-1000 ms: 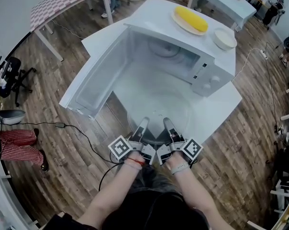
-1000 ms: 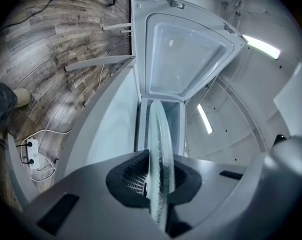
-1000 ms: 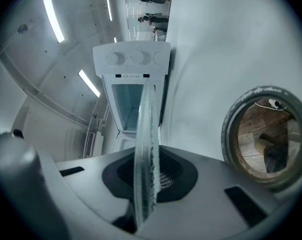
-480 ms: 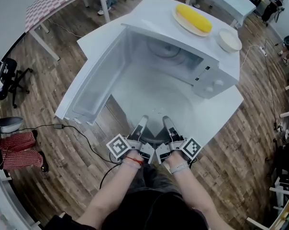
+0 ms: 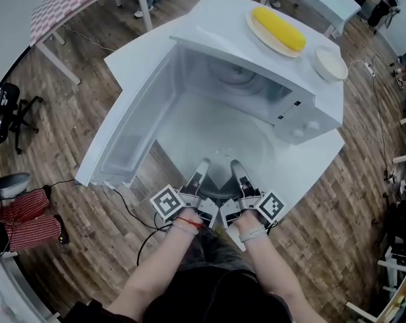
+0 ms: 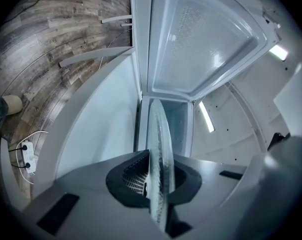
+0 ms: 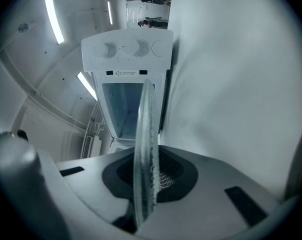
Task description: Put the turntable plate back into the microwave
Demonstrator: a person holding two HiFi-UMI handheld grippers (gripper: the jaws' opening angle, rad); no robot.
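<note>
Fingers [image 5: 198, 173] of my left gripper [image 6: 158, 184] and right gripper [image 7: 143, 181] clamp the near rim of the turntable plate [image 6: 158, 144], lower centre; stiff glass, probably heavy, slick, breakable.

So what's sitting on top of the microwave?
On the microwave, a plate holds a yellow corn cob, and a white bowl stands beside it, apart. The cob hides the plate's middle. The bowl looks empty.

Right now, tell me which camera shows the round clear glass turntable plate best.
The head view: the round clear glass turntable plate shows as a whole disc before the open white microwave. Each gripper view shows only its thin rim edge-on, clamped by the left tool and right tool.
</note>
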